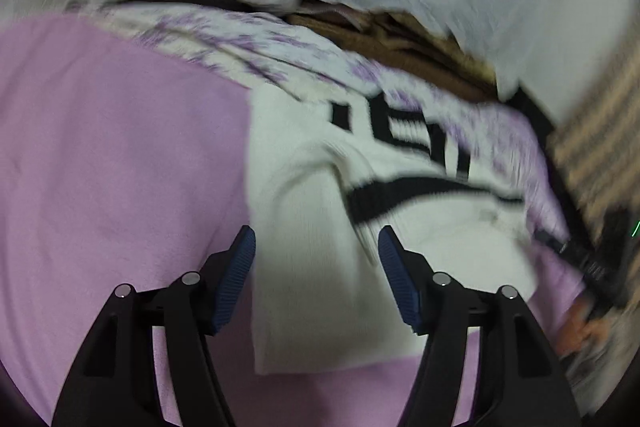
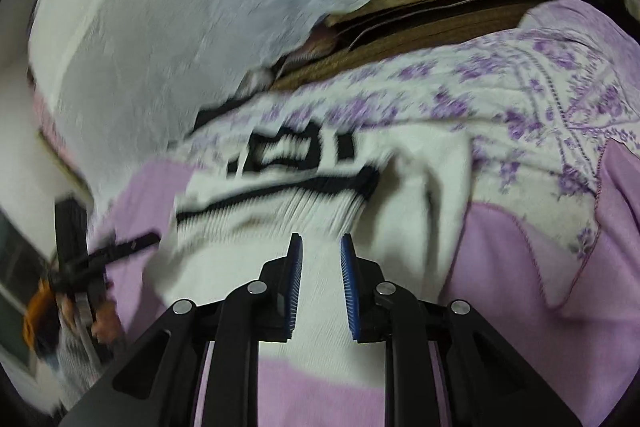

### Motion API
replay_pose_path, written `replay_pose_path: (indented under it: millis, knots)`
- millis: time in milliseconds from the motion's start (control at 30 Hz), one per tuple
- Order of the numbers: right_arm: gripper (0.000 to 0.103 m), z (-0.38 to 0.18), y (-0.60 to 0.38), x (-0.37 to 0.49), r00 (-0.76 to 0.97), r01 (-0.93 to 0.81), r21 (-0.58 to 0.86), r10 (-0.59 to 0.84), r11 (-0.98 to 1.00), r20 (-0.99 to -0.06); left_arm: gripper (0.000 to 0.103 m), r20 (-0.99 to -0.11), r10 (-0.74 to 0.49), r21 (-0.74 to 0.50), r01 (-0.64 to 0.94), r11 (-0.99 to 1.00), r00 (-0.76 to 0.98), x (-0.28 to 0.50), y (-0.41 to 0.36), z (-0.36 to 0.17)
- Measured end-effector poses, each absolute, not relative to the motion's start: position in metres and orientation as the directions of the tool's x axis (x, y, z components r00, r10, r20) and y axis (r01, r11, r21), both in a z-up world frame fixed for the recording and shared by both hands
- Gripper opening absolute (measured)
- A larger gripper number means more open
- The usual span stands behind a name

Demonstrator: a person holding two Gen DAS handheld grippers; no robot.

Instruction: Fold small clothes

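Note:
A small white knit garment (image 1: 304, 187) with black lettering and a black stripe lies flat on a lilac blanket (image 1: 120, 147). My left gripper (image 1: 316, 243) hangs open just over its near part, blue pads wide apart with nothing between them. In the right wrist view the same garment (image 2: 420, 179) spreads ahead, and my right gripper (image 2: 321, 241) stands over its ribbed end with a narrow gap between the pads, which do not press the cloth. The right gripper (image 1: 576, 251) shows blurred at the far right of the left wrist view. The left gripper (image 2: 132, 245) shows at the left of the right wrist view.
A white bedcover with purple flowers (image 2: 520, 79) lies behind the garment. Beyond it are brown flat boards (image 2: 440, 15) and a white fuzzy cloth (image 2: 180, 27). A hand (image 2: 100, 323) holds the left tool. Bare lilac blanket (image 2: 520, 259) spreads to the right.

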State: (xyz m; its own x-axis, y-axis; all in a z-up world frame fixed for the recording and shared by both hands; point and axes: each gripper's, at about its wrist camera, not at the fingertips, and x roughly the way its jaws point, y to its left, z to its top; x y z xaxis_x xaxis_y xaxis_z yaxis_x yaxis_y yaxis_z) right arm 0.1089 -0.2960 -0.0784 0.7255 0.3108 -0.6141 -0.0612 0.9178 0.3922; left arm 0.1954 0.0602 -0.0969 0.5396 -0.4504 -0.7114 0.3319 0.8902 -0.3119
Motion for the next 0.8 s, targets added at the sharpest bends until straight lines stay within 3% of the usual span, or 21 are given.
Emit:
replay_pose_path:
  millis: [167, 333, 433, 500, 600, 800]
  knots:
    - [0.022, -0.086, -0.271, 0.107, 0.68, -0.119, 0.286, 0.288, 0.951, -0.674, 0.086, -0.74, -0.37, -0.096, 0.456, 0.885, 0.562, 0.177, 0.023, -0.102]
    - [0.019, -0.099, -0.257, 0.142, 0.619, -0.111, 0.172, 0.204, 0.979, -0.759, 0.089, -0.736, -0.212, 0.053, 0.366, 0.929, 0.643, 0.207, -0.002, -0.103]
    - [0.02, -0.083, -0.275, 0.177, 0.687, -0.026, 0.218, 0.176, 0.975, -0.704, 0.089, -0.73, -0.157, -0.004, 0.225, 0.974, 0.665, 0.247, 0.002, -0.092]
    - [0.024, -0.072, -0.299, 0.189, 0.761, 0.13, 0.265, 0.075, 0.955, -0.644, 0.089, -0.741, -0.19, -0.181, 0.082, 0.98, 0.644, 0.276, 0.024, -0.08]
    - [0.024, -0.074, -0.319, 0.187, 0.782, 0.149, 0.408, 0.146, 0.901, -0.606, 0.089, -0.708, -0.373, -0.432, 0.051, 0.901, 0.6, 0.28, 0.051, -0.076]
    - [0.024, -0.083, -0.311, 0.171, 0.776, 0.122, 0.362, 0.139, 0.924, -0.615, 0.088, -0.701, -0.353, -0.31, 0.181, 0.933, 0.619, 0.247, 0.029, -0.084]
